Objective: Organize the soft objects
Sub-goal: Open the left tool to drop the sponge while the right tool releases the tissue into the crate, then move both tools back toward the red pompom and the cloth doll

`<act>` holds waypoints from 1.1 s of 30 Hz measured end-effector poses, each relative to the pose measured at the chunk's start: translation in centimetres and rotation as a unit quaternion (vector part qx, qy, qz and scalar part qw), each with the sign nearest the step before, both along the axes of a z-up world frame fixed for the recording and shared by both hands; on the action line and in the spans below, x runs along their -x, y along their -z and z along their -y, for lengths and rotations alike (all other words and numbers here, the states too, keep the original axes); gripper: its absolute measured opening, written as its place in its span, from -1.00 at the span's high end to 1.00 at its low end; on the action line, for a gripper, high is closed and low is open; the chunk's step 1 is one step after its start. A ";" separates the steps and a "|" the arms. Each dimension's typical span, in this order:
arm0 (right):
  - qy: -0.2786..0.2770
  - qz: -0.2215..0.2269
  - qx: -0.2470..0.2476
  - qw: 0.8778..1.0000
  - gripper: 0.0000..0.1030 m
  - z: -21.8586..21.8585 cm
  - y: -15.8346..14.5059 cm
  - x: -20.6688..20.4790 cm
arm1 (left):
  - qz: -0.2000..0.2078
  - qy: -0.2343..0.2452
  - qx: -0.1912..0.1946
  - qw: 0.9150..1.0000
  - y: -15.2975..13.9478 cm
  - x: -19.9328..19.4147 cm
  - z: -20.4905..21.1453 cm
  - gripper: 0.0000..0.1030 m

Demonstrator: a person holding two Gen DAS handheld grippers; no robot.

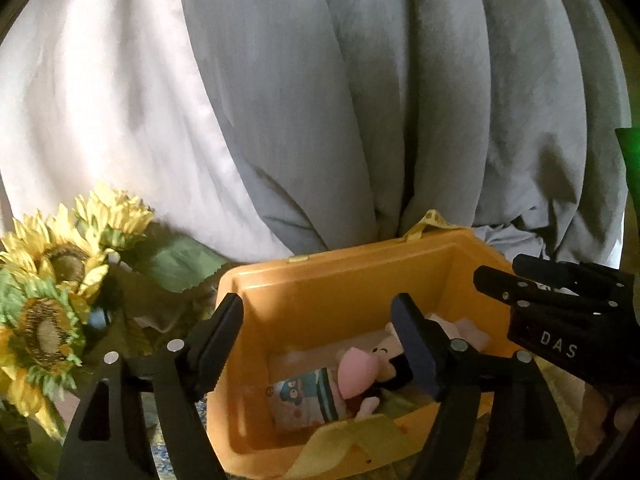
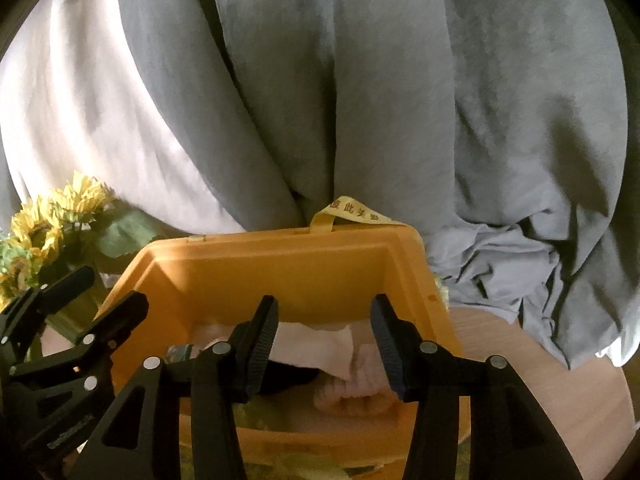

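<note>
An orange plastic bin (image 1: 340, 280) (image 2: 280, 264) stands in front of the curtains. Inside lie a pink plush toy (image 1: 360, 372), a printed soft pouch (image 1: 304, 400) and pale cloth (image 2: 316, 340). My left gripper (image 1: 320, 344) is open and empty, its jaws spread over the bin's left wall and inside. My right gripper (image 2: 324, 344) is open and empty over the bin's middle. The right gripper also shows at the right of the left wrist view (image 1: 560, 304). The left gripper also shows at the left of the right wrist view (image 2: 76, 312).
Artificial sunflowers (image 1: 60, 280) (image 2: 44, 232) stand left of the bin. Grey and white curtains (image 1: 320, 100) hang behind. A yellow ribbon handle (image 2: 352, 212) sticks up at the bin's far rim. A wooden tabletop (image 2: 540, 380) shows right of the bin.
</note>
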State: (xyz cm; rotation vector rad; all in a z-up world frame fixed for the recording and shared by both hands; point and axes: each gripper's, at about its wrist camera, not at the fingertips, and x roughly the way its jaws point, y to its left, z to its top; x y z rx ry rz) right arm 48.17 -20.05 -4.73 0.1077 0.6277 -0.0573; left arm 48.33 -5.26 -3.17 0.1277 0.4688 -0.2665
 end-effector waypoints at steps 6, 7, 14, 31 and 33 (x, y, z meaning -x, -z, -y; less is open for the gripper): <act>0.007 0.016 0.004 1.000 -0.02 -0.1 -1.2 1.9 | 0.022 -0.005 -0.001 1.000 -1.1 2.2 -0.3 -0.48; 0.008 0.019 0.004 1.000 -0.02 -0.1 -1.4 2.3 | 0.028 -0.006 -0.003 1.000 -1.4 2.8 -0.4 -0.48; 0.015 0.036 0.012 0.999 -0.11 -0.3 -2.8 5.2 | 0.049 -0.007 -0.007 0.999 -2.7 5.7 -0.4 -0.52; 0.059 0.052 0.031 0.996 -0.11 0.6 -5.0 12.0 | 0.056 0.028 0.000 0.998 -3.7 11.5 0.0 -0.56; 0.061 0.050 0.028 0.996 -0.11 0.6 -5.1 12.7 | 0.055 0.028 0.000 0.998 -3.8 12.1 0.0 -0.56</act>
